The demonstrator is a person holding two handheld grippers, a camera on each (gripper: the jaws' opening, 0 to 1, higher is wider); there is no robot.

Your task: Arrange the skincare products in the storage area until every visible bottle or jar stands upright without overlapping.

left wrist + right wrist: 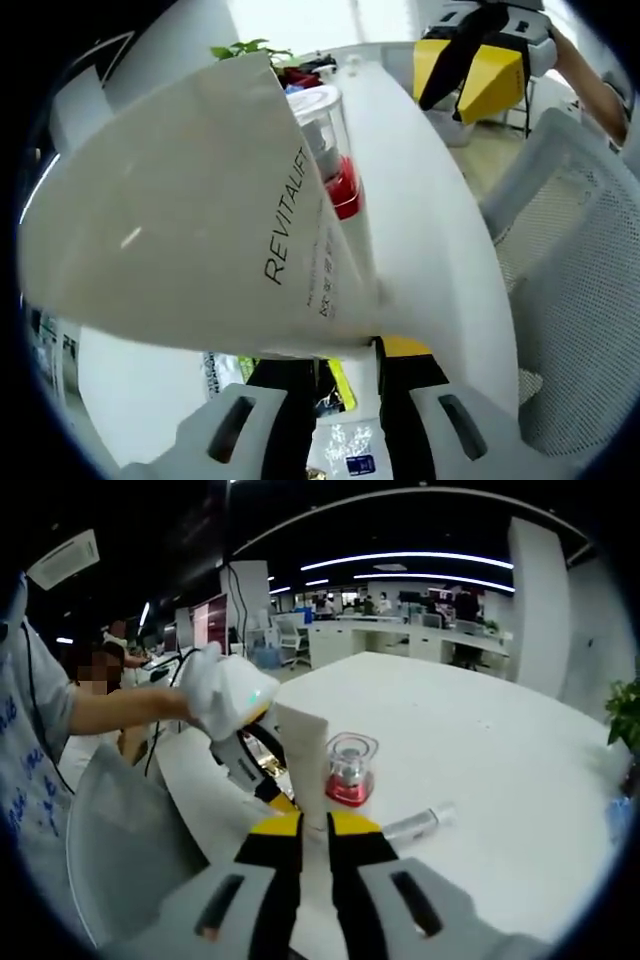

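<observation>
A white tube [220,220] printed REVITALIFT looms close in the left gripper view, and my left gripper [372,352] is shut on it near its narrow end. Behind it stands a clear jar with a red base [335,150]. In the right gripper view a gloved hand holds the left gripper [272,792], which keeps the tube [300,755] upright on the white table [480,740], beside the upright jar [350,770]. A small clear tube [420,825] lies flat to the right. My right gripper [313,832] is shut just in front of the tube's foot, with nothing seen between its jaws.
A white mesh chair [570,280] stands beside the table, also seen as the chair [130,850] low on the left. A green plant [245,48] sits at the table's far end. A yellow and black object [470,70] and a person's arm are beyond.
</observation>
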